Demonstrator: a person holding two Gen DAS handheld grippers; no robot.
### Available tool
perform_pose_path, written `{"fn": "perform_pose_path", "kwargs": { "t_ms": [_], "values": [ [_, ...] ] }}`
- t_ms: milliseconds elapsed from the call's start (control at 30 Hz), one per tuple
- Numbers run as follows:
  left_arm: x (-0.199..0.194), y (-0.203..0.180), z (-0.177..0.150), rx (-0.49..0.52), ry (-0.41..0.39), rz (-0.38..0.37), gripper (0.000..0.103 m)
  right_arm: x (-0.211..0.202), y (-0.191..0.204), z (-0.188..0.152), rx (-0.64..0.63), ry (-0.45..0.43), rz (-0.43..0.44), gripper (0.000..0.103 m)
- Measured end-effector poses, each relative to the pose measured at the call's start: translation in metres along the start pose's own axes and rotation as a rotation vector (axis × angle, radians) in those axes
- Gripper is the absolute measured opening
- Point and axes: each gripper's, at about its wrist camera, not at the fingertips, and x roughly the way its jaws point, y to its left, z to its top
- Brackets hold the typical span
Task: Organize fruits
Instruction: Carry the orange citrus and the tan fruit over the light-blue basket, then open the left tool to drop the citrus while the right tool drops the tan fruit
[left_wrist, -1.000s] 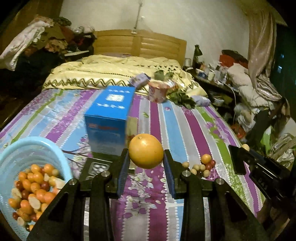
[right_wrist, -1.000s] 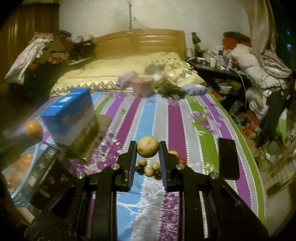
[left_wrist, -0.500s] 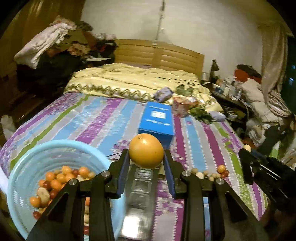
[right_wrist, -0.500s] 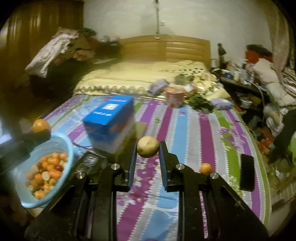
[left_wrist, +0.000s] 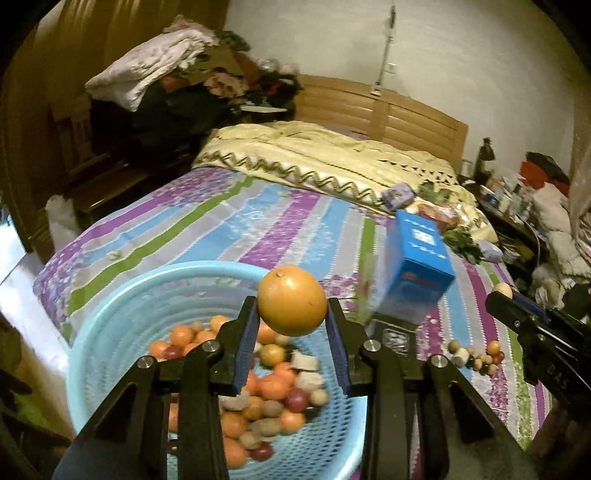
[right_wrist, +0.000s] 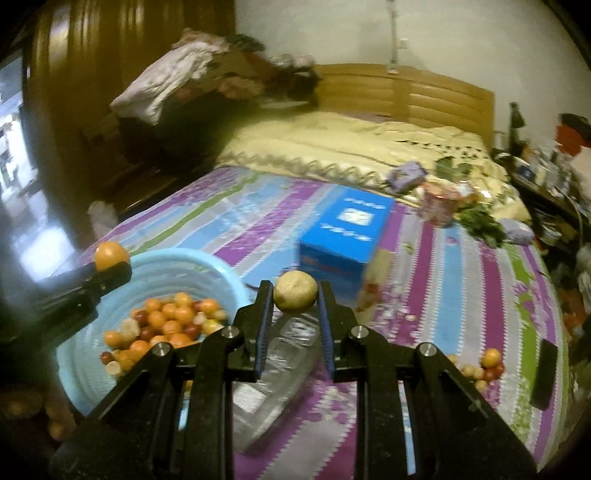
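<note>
Bed: the striped bedspread is a soft, yielding floor for everything; I judge that a round fruit dropped on it would roll rather than stay put.
Blue basket: the pale blue mesh basket sits at the near left corner of the bed, part filled with small orange, red and pale fruits; light plastic, likely to tip or slide if a rim is pushed, so fruit should go in from above.
Blue box: the blue carton stands mid-bed, beyond the basket and apart from it; not part of the sorting as far as I can tell.
Orange fruit: the orange citrus fruit is above the basket's far side, clamped by the left gripper across its widest part; firm peel, somewhat heavy, smooth enough to slip if held off-centre; a hold at the middle is the sound one.
Pale fruit: the tan round fruit is pinched by the right gripper just right of the basket, over the bedspread; small, light, probably thin-shelled; gentle pressure only.
Loose fruits: a cluster of small fruits lies on the bedspread to the right, well apart from the basket; each is tiny and would roll away from a careless pinch.
</note>
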Motion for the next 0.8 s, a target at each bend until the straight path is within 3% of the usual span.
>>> {"fn": "perform_pose_path", "kwargs": {
  "t_ms": [400, 800],
  "values": [
    [-0.001, 0.069, -0.002, -0.081, 0.027, 0.073, 0.037, 0.031, 0.059, 0.009, -0.083, 0.095, 0.116, 0.024],
    [0.025, 0.116, -0.015, -0.127, 0.154, 0.125, 0.037, 0.069, 0.087, 0.002, -0.093, 0.263, 0.203, 0.024]
  ]
}}
